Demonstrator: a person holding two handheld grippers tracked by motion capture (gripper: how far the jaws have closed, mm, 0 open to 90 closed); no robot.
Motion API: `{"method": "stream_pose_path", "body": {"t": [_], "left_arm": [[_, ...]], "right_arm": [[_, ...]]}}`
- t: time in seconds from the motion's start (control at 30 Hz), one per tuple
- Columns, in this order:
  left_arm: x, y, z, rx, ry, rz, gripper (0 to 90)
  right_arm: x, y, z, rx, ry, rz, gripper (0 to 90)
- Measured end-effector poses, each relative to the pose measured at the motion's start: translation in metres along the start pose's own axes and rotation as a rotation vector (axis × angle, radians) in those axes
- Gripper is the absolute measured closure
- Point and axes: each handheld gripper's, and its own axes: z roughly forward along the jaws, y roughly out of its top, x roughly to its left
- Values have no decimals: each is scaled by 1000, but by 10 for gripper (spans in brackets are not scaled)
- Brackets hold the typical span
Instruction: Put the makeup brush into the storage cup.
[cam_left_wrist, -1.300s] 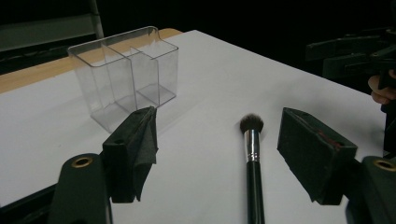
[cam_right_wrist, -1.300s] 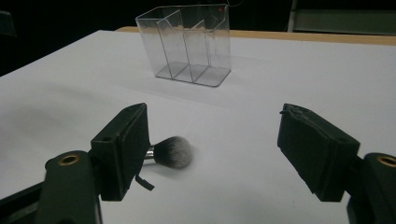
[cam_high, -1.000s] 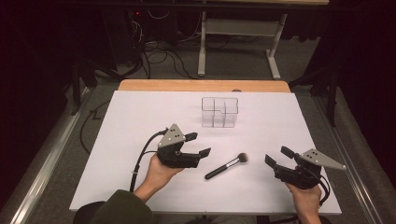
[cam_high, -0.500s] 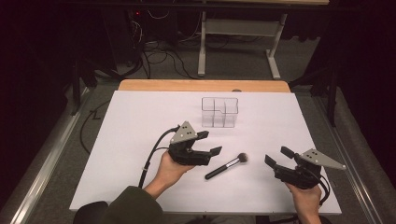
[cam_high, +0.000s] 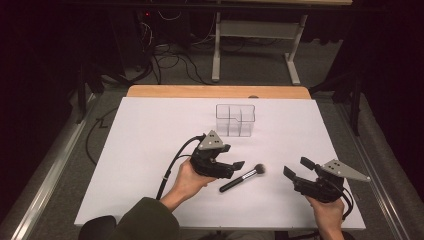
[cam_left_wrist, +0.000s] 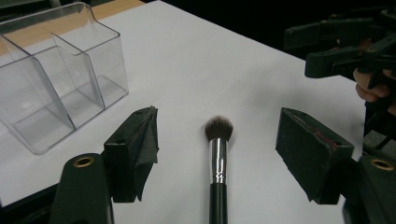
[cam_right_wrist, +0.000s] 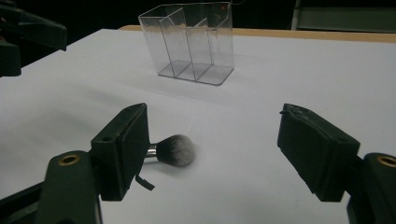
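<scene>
A makeup brush with a black handle, silver ferrule and dark bristles lies on the white table top. My left gripper hovers just left of the brush, open. In the left gripper view the brush lies between the wide-apart jaws of that gripper, bristles pointing away. My right gripper is open near the front right, apart from the brush. In the right gripper view the brush head peeks out beside the left jaw of the open gripper.
A clear plastic organizer with several compartments stands empty toward the back centre, also the organizer and the organizer. A wooden strip borders the far table edge. Cables and desk legs lie on the floor behind.
My left gripper has moved right and slightly away from the front edge, reaching the brush handle. The right gripper and the brush have stayed put.
</scene>
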Motion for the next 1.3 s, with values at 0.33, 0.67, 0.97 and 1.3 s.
{"method": "stream_pose_path", "body": {"t": [0.33, 0.67, 0.97, 1.3], "left_arm": [[-5, 4, 8, 175, 23, 62, 378], [-3, 7, 13, 267, 14, 53, 384], [-2, 8, 20, 351, 18, 62, 399], [-2, 7, 26, 436, 22, 68, 417]], "right_arm": [[0, 0, 0, 5, -1, 2, 271], [0, 0, 0, 7, 2, 4, 272], [0, 0, -1, 0, 0, 1, 275], [-1, 0, -1, -4, -1, 6, 277]]}}
